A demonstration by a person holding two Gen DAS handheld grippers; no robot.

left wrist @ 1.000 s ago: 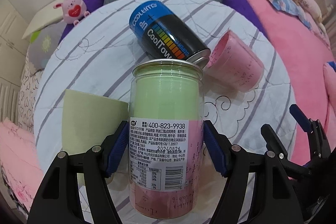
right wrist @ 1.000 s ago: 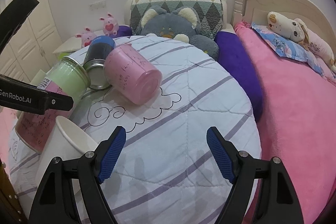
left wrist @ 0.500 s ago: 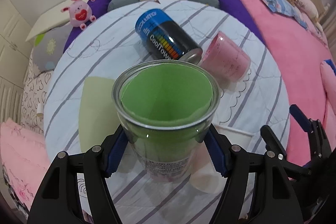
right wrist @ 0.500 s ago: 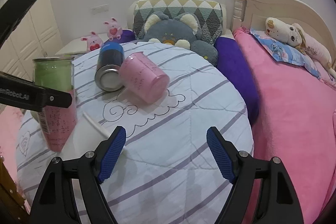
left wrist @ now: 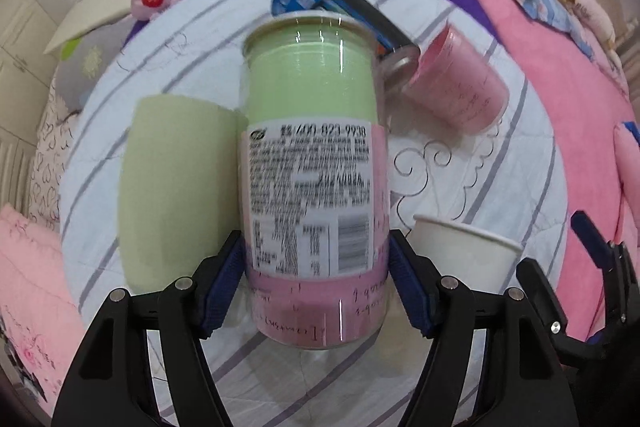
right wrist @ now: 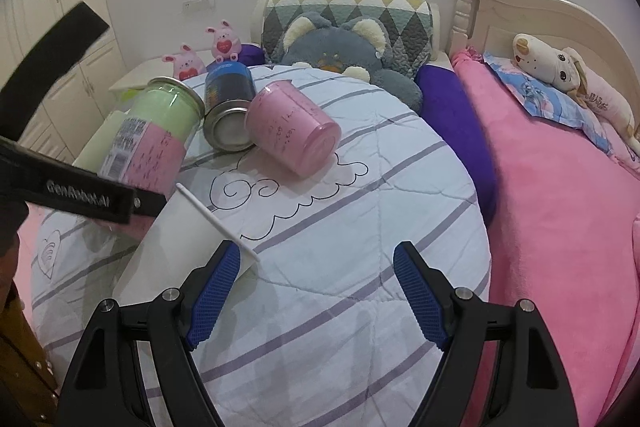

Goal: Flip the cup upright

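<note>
Gripper on the left (left wrist: pixel 314 285) pinches a clear plastic cup (left wrist: pixel 314 163), its blue pads pressed against the two sides of the lower part, over the pink band below the printed label. The cup has a green lining at the top and a metal rim; in the right wrist view it (right wrist: pixel 154 131) leans with its mouth up and away, held above the round quilted cushion (right wrist: pixel 360 227) with grey stripes and a drawn cloud. Whether its base touches the cushion cannot be told.

Just left of the held cup lies a pale green cup (left wrist: pixel 176 187), on its side. Behind it a blue and black can (right wrist: pixel 228 107) lies with its metal end toward the camera, touching a pink cup (right wrist: pixel 292 127) that also lies on its side. A white paper cup (left wrist: pixel 460 251) sits near the right side of the held cup.

The right gripper (right wrist: pixel 316 297) hangs with its jaws spread wide and nothing between them, its left pad just beside the paper cup's rim. A grey plush bear (right wrist: pixel 340 55) and two pink plush pigs (right wrist: pixel 208 51) sit behind the cushion, beside a pink bed (right wrist: pixel 560 207).
</note>
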